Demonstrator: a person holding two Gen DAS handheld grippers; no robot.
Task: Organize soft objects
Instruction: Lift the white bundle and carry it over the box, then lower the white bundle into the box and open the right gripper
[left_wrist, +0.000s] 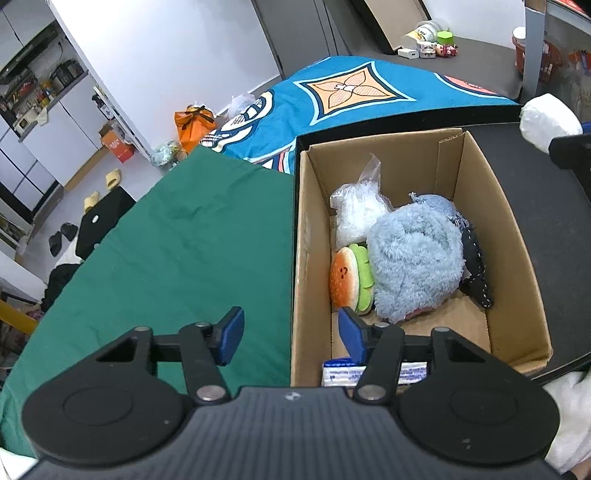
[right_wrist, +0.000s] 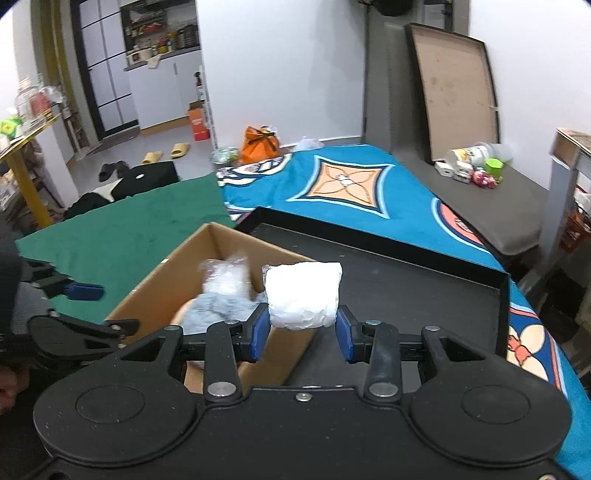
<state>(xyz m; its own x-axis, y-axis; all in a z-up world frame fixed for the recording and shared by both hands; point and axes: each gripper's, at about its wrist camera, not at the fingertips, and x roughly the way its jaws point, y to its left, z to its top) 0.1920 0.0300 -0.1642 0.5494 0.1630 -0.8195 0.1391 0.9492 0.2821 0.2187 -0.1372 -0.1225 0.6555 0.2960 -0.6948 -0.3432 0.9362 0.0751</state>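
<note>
While the white soft bundle (right_wrist: 303, 295) was clamped between the blue pads of the right gripper (right_wrist: 301, 330), it was held in the air over the black tray (right_wrist: 406, 258), just beside the cardboard box (right_wrist: 147, 291) at about nine o'clock from it. By appearance, the step in hand was carrying this bundle into the box. To do it well, the bundle would best be brought over the open corner at the near right of the box, lowered until it rested on the cardboard floor, and only then released, so that nothing already packed was pushed over the wall.

The left gripper (left_wrist: 291, 334) was seen unclenched and grasping nothing, its pads straddling the box's near-left wall, at seven o'clock from the contents.

Inside the box, five soft things were counted in the left wrist view: one fluffy blue plush (left_wrist: 413, 262), one burger toy (left_wrist: 349, 278), one clear bag of white filling (left_wrist: 358, 214), one dark dotted fabric piece (left_wrist: 476, 273) and one flat printed packet (left_wrist: 343, 373). One box, one tray, one green cloth (left_wrist: 177, 251) and one patterned blue blanket (left_wrist: 354, 92) were counted around them.
</note>
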